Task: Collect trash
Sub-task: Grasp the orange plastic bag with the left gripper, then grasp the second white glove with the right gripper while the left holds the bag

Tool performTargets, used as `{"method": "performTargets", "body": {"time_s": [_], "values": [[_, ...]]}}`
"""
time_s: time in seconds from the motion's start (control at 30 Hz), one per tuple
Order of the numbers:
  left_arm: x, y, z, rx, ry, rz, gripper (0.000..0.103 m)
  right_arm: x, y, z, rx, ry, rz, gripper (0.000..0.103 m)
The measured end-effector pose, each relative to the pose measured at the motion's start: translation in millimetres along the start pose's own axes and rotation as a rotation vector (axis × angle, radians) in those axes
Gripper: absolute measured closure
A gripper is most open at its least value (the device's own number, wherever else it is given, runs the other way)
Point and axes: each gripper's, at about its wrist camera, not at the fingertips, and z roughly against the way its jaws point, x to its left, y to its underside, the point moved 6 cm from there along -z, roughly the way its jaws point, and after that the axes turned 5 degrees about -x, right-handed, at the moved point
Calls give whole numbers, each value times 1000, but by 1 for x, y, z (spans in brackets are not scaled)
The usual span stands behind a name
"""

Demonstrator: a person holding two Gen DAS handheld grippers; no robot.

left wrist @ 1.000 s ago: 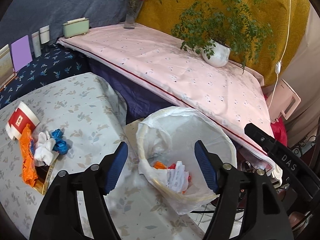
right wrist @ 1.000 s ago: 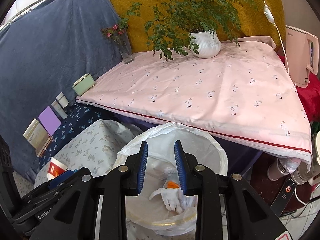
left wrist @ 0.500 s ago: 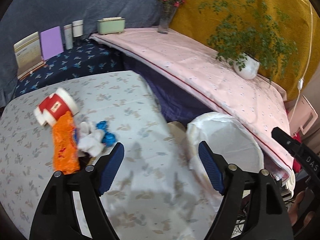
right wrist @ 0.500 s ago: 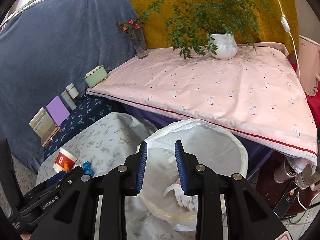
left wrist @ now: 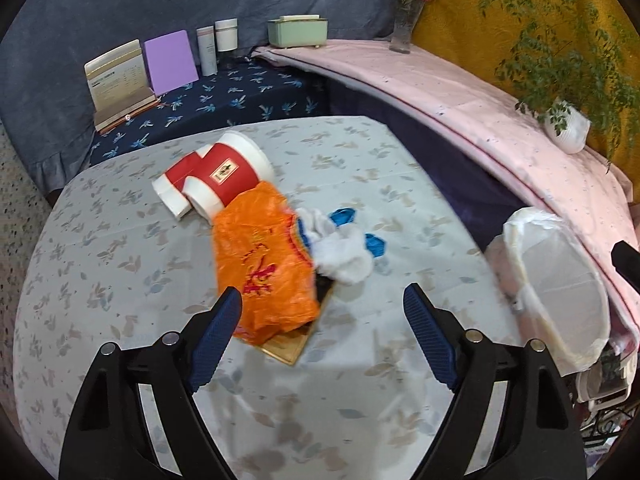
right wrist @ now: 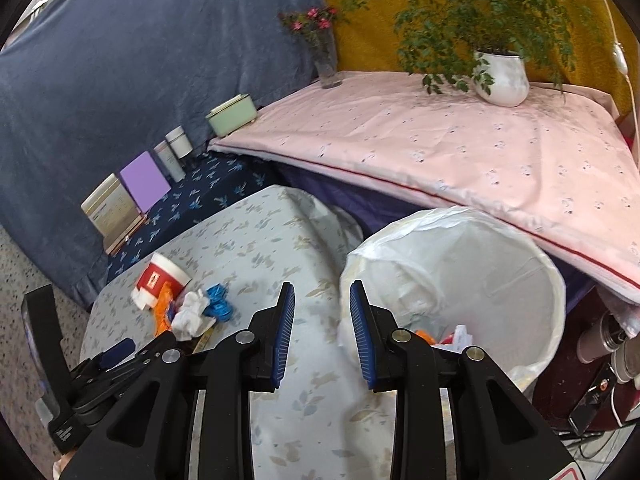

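Hovering over the table (left wrist: 120,280), the left gripper (left wrist: 322,307) is seen with jaws just opened wide, empty, above the orange wrapper (left wrist: 264,268), white tissue (left wrist: 344,256) and red cup (left wrist: 220,174). The right gripper (right wrist: 322,326), narrowly parted and empty, is held beside the lined bin (right wrist: 500,264).

a low table under a pale leaf-print cloth (left wrist: 120,264) carries, just beyond the left fingers (left wrist: 216,332), a crinkled orange plastic bag (left wrist: 264,264) over a flat gold-edged card (left wrist: 290,348), two red-and-white paper cups (left wrist: 216,178) on their sides, crumpled white tissue (left wrist: 344,256) and blue wrappers (left wrist: 375,245).
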Motion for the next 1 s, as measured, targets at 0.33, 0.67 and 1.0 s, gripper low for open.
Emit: {"method": "performTargets", "body": {"time_s": [0.33,0.67,1.0], "values": [[25,8,-27,47,4,-7,34,44,23,-25,69,-47,44,75],[51,15,-25,75,65,53,73,87,44,-49,134,-94,84,75],[89,12,9,30,67,147,80,138,56,-74,176,-155,138,58]]}}
